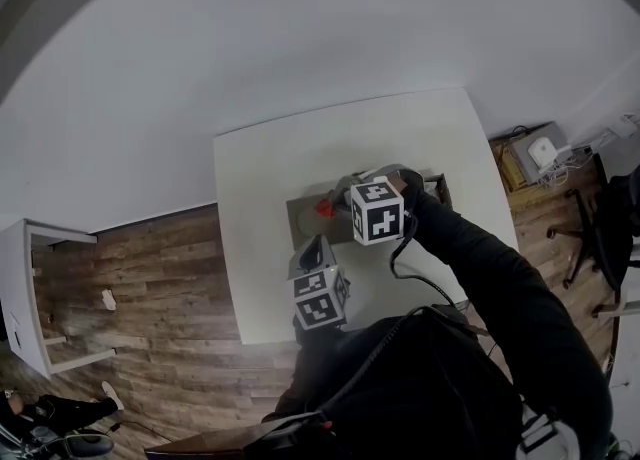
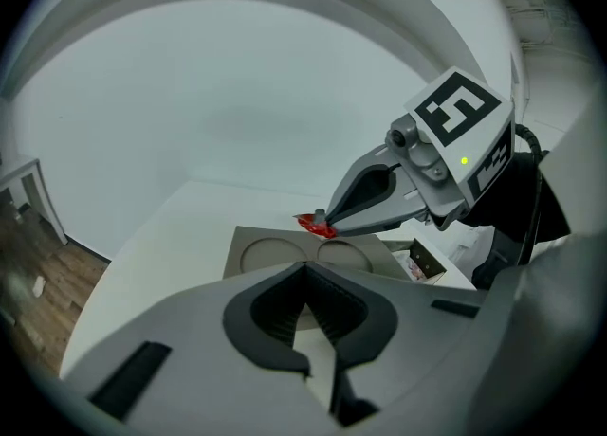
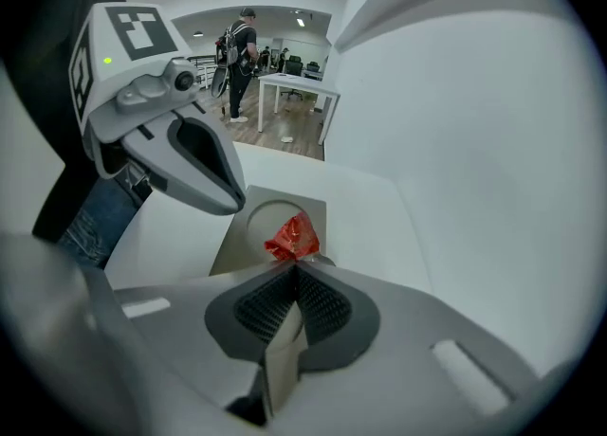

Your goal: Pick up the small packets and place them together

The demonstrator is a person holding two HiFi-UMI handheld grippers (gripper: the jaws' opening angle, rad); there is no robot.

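Observation:
My right gripper (image 3: 296, 263) is shut on a crumpled red packet (image 3: 292, 238), which it holds just above a grey tray (image 3: 248, 243) with round recesses. In the left gripper view the red packet (image 2: 314, 226) hangs at the tip of the right gripper (image 2: 324, 220), over the tray (image 2: 248, 243). My left gripper (image 2: 305, 268) is shut with nothing in it and sits close in front of the tray. From the head view both grippers are over the white table (image 1: 260, 178), the right gripper (image 1: 335, 206) behind the left gripper (image 1: 317, 245).
A small open box (image 2: 424, 262) with more packets stands right of the tray. The table's edges drop to a wooden floor (image 1: 150, 278). A white shelf (image 1: 25, 293) stands at left and a chair (image 1: 592, 233) at right. A person (image 3: 241, 50) stands far off.

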